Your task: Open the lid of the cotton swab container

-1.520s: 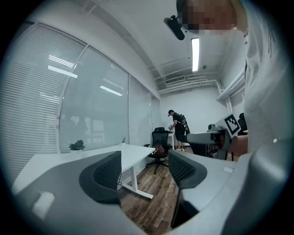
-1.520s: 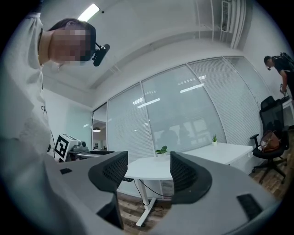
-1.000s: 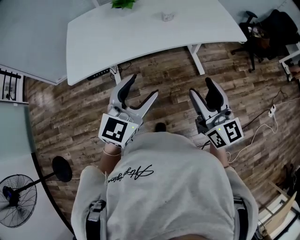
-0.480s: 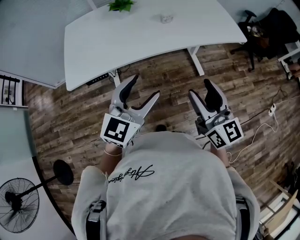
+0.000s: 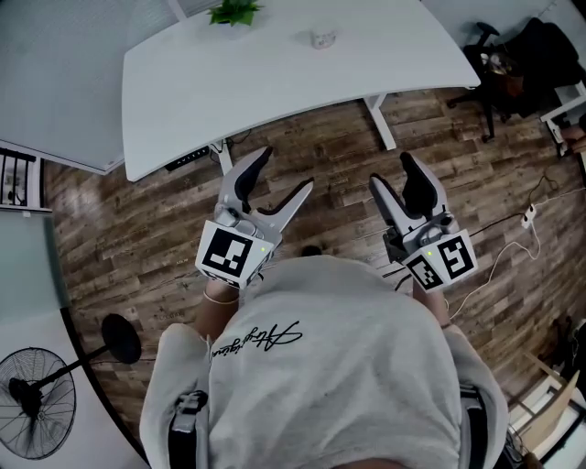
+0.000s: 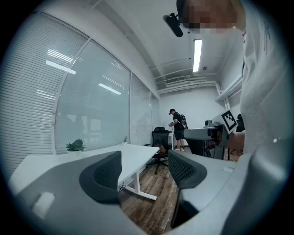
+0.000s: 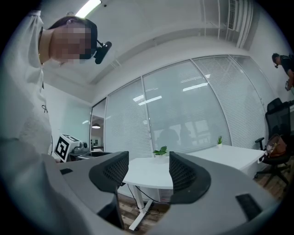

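Distance explains the setup. A small clear pot, which we take for the cotton swab container (image 5: 320,38), sits near the far edge of the white bench (image 5: 275,82) at the upper middle of the head view. It is to the right of a potted plant (image 5: 236,11) and well apart from both tools. Its lid is too small here to make out, so we judge the task not yet begun.

We hold the left gripper (image 5: 284,169) and the right gripper (image 5: 391,169) side by side in front of the chest, at the centre of the frame over the wooden floor (image 5: 137,220). Both point up-frame toward the bench. Both pairs of jaws stand wide apart with nothing between them, and each gripper view shows only the room through the gap.
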